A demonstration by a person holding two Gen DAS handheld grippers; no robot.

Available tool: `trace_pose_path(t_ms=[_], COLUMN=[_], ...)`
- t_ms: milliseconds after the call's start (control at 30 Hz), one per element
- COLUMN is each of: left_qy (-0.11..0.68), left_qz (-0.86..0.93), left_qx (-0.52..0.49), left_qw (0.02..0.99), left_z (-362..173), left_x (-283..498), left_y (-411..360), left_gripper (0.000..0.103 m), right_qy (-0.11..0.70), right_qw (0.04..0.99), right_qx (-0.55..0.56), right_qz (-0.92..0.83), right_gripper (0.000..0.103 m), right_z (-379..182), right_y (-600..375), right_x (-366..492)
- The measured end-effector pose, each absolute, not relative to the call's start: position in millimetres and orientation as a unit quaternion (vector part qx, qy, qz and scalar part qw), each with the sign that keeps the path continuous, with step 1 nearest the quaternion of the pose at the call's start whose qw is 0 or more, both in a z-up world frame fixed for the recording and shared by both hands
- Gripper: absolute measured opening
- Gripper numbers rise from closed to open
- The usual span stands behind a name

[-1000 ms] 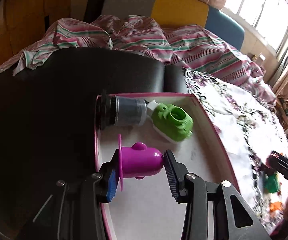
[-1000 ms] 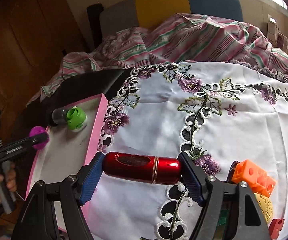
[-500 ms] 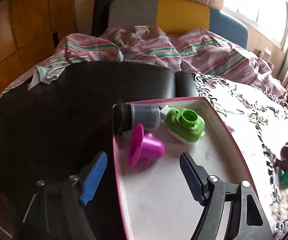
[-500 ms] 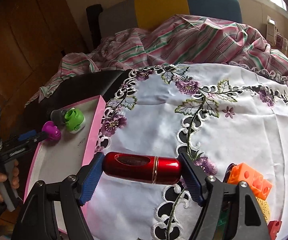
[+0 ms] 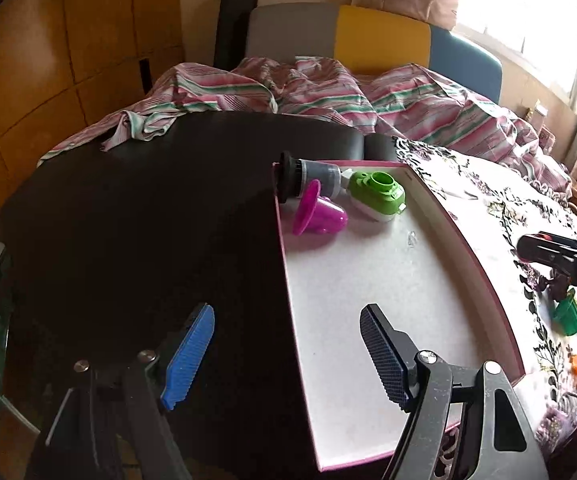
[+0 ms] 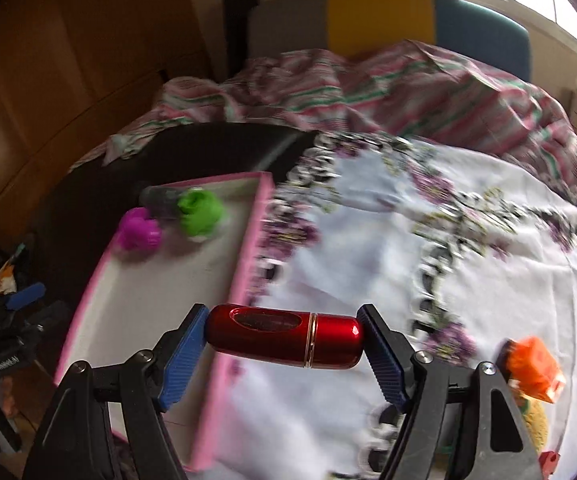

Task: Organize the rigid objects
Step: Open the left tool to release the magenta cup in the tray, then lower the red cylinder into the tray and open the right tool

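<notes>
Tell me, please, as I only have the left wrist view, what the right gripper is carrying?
Observer: The right gripper is shut end to end on a glossy red capsule-shaped metal tube.
Operator: Where is it relative to the tray?
Observer: The tube's left end overlaps the right wall of the pink-walled white tray.
Operator: Is anything nearby on the cloth?
Observer: An orange plastic block sits on the embroidered white tablecloth, beside the right finger.

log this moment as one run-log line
left hand-held gripper: open, empty | right hand-held gripper: shut on red tube | tray: purple cup, green piece, grey bottle
</notes>
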State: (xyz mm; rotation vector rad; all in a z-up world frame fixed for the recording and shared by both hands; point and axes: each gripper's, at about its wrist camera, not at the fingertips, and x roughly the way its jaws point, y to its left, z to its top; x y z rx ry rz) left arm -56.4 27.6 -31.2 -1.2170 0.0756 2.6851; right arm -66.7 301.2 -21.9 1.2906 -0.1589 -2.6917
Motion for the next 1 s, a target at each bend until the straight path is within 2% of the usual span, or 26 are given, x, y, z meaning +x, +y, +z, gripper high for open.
trace_pose_path(t_ms=[333, 733, 867, 1000], left_qy=[0.005, -0.03, -0.036, -0.042], left_qz=[0.91, 0.912, 0.912, 0.908], left_qx=[-0.406, -0.406, -0.406, -0.413], left_qw=[0.087, 0.054, 0.051, 0.056], left_z=[-26, -32, -34, -37], left_x=[-50, -48, -48, -48], left_y=[6, -32, -37, -37], left_gripper=[0.077, 0.077, 0.077, 0.077], right_qy=[-0.04, -0.026, -0.039, -0.105], right_qw=[0.12, 0.099, 0.097, 0.121], right_qx=[0.452, 0.49, 0.516, 0.525], right_qz=[-0.883, -0.865, -0.85, -0.836], right_gripper=[0.076, 0.076, 0.076, 0.077], right_z=[-22, -42, -58, -76], right_y=[214, 162, 148, 145], right_x=[-99, -141, -160, -177])
